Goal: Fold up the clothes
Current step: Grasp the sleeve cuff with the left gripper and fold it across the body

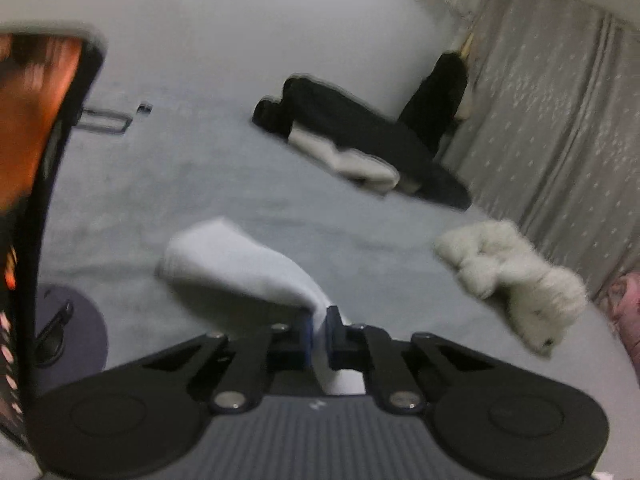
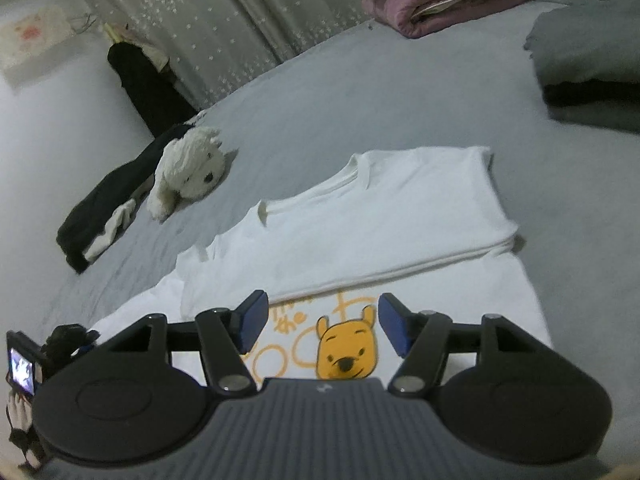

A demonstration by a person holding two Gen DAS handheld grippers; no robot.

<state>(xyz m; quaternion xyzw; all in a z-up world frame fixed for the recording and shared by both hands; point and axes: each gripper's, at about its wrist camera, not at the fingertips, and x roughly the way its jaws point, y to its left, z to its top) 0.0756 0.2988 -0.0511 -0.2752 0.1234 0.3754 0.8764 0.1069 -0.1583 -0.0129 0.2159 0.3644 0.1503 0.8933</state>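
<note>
Lying on the grey bed [image 2: 360, 92]: white T-shirt [image 2: 360, 216], partly folded, collar pointing toward the plush dog [image 2: 188, 168], long axis running left to right. Hovering over its bear print [image 2: 347, 350]: right gripper [image 2: 318, 330], jaws apart. Pinching raised white fabric [image 1: 240, 264]: left gripper [image 1: 318, 334].

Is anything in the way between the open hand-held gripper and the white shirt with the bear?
Nothing visible. The right hand-held gripper hangs open right over the white T-shirt. The plush dog lies off to the side on the bed.
</note>
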